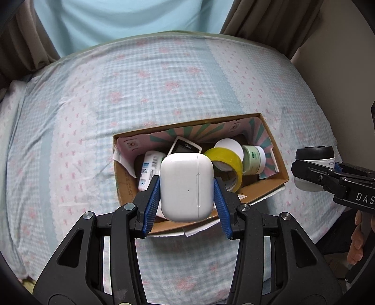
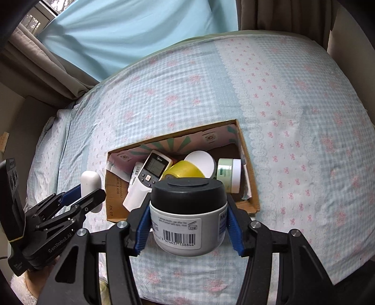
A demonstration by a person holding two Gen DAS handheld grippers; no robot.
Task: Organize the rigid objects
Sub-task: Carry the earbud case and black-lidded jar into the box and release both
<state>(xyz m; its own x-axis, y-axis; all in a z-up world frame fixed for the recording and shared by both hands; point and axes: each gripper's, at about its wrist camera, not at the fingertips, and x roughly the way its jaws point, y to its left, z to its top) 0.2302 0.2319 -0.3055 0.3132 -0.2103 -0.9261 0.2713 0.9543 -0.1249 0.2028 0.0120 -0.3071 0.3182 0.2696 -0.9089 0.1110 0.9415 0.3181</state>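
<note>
My left gripper [image 1: 186, 187] is shut on a white earbud case [image 1: 186, 186] and holds it above the near side of an open cardboard box [image 1: 269, 185]. It also shows in the right wrist view [image 2: 90, 185], left of the box [image 2: 254, 204]. My right gripper [image 2: 188, 211] is shut on a grey cream jar with a black lid [image 2: 187, 211], held above the box's near edge; in the left wrist view the jar [image 1: 315, 162] is right of the box. Inside the box lie a remote [image 2: 153, 170], a yellow tape roll [image 2: 184, 172], a green jar [image 2: 229, 173] and a white tube [image 1: 147, 169].
The box sits on a bed with a blue checked sheet with pink bows [image 1: 164, 82]. Curtains [image 1: 131, 16] hang behind the bed. A wall [image 1: 346, 70] stands at the right. A pillow edge [image 2: 54, 131] is at the left.
</note>
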